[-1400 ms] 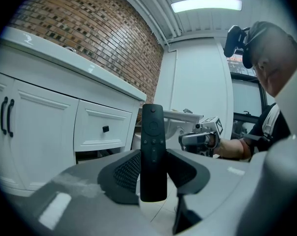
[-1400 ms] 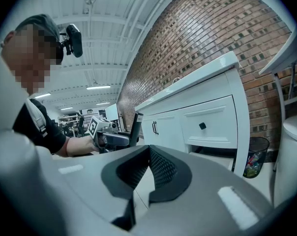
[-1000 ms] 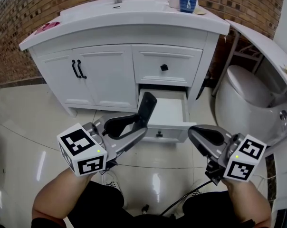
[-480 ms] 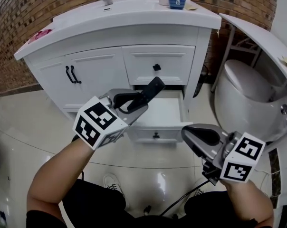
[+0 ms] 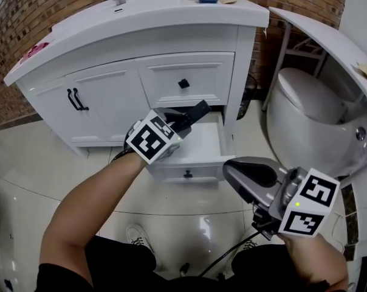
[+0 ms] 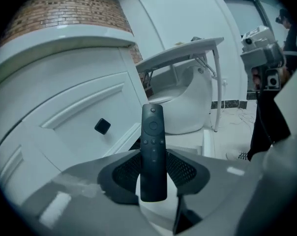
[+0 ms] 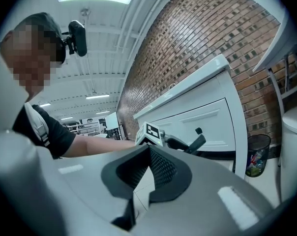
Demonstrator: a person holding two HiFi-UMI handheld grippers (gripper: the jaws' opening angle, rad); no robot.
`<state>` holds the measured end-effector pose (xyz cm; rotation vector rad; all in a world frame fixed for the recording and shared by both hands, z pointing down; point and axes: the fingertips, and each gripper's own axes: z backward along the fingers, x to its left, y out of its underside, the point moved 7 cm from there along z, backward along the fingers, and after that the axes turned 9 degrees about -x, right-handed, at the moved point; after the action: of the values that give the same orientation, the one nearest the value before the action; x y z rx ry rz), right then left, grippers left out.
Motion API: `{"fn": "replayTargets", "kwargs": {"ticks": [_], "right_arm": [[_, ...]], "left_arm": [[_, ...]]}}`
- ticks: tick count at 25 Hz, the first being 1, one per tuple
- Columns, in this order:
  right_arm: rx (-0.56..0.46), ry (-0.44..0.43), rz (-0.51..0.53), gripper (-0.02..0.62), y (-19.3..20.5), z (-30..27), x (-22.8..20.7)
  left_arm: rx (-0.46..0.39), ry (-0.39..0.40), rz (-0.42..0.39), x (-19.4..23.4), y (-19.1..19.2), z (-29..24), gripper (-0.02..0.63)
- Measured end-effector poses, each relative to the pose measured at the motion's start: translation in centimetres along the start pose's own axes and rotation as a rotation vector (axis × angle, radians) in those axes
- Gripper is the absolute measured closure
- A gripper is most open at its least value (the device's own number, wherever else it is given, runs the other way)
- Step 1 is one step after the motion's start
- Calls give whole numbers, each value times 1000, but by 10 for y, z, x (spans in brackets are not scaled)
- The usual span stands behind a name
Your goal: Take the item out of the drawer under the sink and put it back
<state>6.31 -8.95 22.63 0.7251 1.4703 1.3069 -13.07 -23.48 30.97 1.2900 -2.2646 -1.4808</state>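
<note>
Slim black remote (image 6: 153, 151) with round buttons, clamped by left gripper (image 5: 174, 125) over the drawer (image 5: 208, 146). Right gripper (image 5: 232, 170) closed, empty.

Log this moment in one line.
left tool: shut on remote, at open drawer | right tool: shut, empty | remote not yet in drawer

The remote (image 6: 153, 151) is black, the drawer (image 5: 202, 146) white
</note>
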Motion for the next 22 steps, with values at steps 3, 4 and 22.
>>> {"fn": "replayTargets", "kwargs": {"ticks": [3, 4, 22], "right_arm": [[7, -16, 2, 588, 1, -1, 1], [14, -19, 1, 588, 2, -1, 1], [90, -11, 17, 588, 18, -5, -19]], "left_arm": [[59, 8, -16, 7, 15, -26, 439], [81, 15, -30, 8, 20, -35, 439], [497, 214, -132, 5, 98, -143, 438]]}}
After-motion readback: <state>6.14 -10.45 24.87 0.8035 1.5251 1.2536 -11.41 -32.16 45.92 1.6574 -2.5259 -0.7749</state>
